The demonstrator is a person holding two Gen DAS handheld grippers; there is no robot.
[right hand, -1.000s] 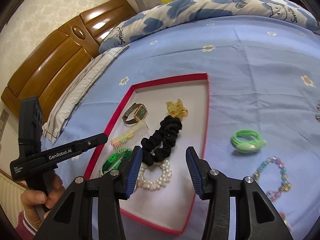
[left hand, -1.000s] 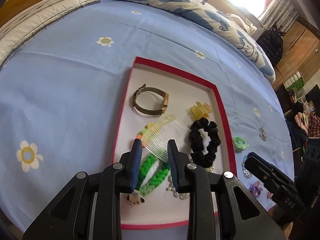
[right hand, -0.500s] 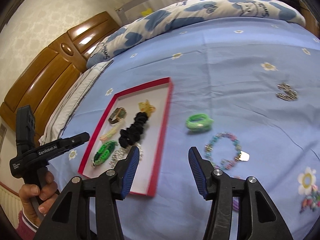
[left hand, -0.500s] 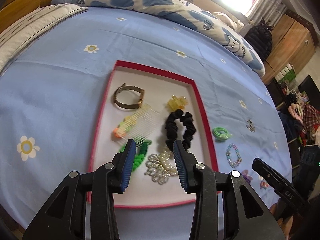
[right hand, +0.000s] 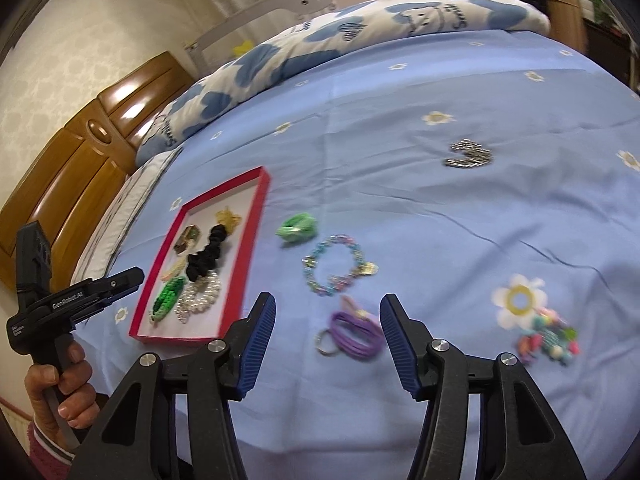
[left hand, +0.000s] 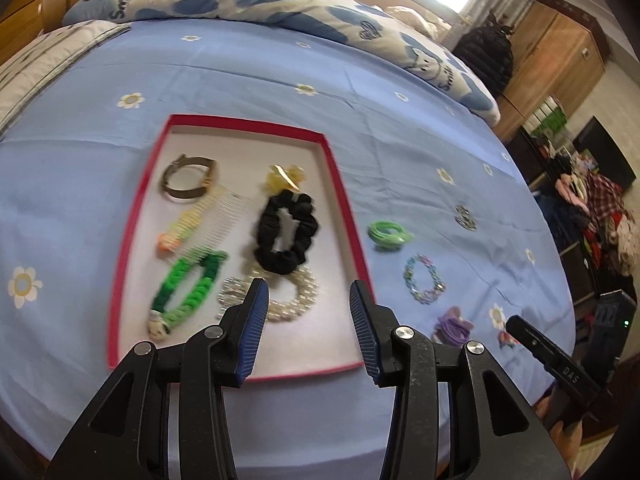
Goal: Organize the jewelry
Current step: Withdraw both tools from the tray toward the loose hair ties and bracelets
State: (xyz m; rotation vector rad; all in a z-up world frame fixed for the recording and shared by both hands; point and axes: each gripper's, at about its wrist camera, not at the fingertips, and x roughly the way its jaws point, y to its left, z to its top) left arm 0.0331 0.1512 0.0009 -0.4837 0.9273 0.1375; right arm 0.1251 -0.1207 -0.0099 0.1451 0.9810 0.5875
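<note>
A red-rimmed tray (left hand: 345,208) (right hand: 256,216) lies on the blue bedsheet. It holds a watch (left hand: 188,178), a comb (left hand: 216,220), a black scrunchie (left hand: 286,236), a green braided band (left hand: 186,288) and a pearl bracelet (left hand: 294,296). My left gripper (left hand: 306,308) is open and empty above the tray's near end. My right gripper (right hand: 328,328) is open and empty, with a purple hair tie (right hand: 354,336) lying on the sheet between its fingers. A beaded bracelet (right hand: 336,266) and a green hair tie (right hand: 298,228) lie beyond it.
A silver clip (right hand: 468,154) lies farther out and a multicoloured bead charm (right hand: 546,340) at the right. A blue-and-white quilt (right hand: 360,36) runs along the far side of the bed. A wooden headboard (right hand: 80,160) stands at the left.
Both grippers pulled back from the tray and opened wider. The right gripper swung right, away from the tray, over the loose items on the sheet.
</note>
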